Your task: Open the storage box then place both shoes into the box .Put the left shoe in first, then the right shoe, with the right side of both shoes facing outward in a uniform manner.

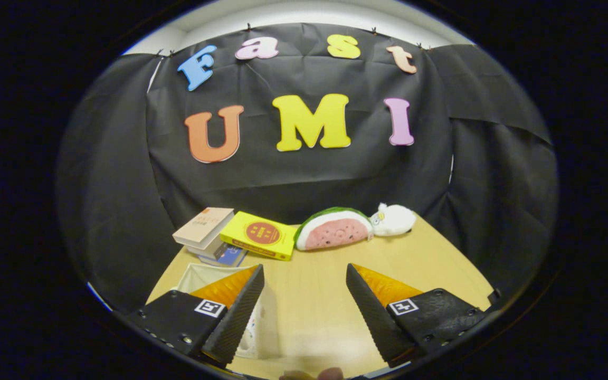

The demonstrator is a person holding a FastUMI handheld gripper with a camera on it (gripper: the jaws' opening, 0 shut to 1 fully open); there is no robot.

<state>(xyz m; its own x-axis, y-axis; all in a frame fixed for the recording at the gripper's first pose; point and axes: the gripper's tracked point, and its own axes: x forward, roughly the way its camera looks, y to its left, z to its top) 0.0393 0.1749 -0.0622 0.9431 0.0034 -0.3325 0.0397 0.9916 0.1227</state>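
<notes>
Above the counter (314, 295), the gripper (304, 306) is held level, fingers (235, 311) spread wide, gripping nothing; box (206, 274) behind left finger; books (230, 235) and toys (357, 226) beyond.

We can read no text here: the print on the yellow book (259, 236), the tan book (203, 226) and the square markers on the tongs (305, 303) is too small.

Gripper (304, 295) fingers spread — storage box (214, 274) behind the left one.
</notes>
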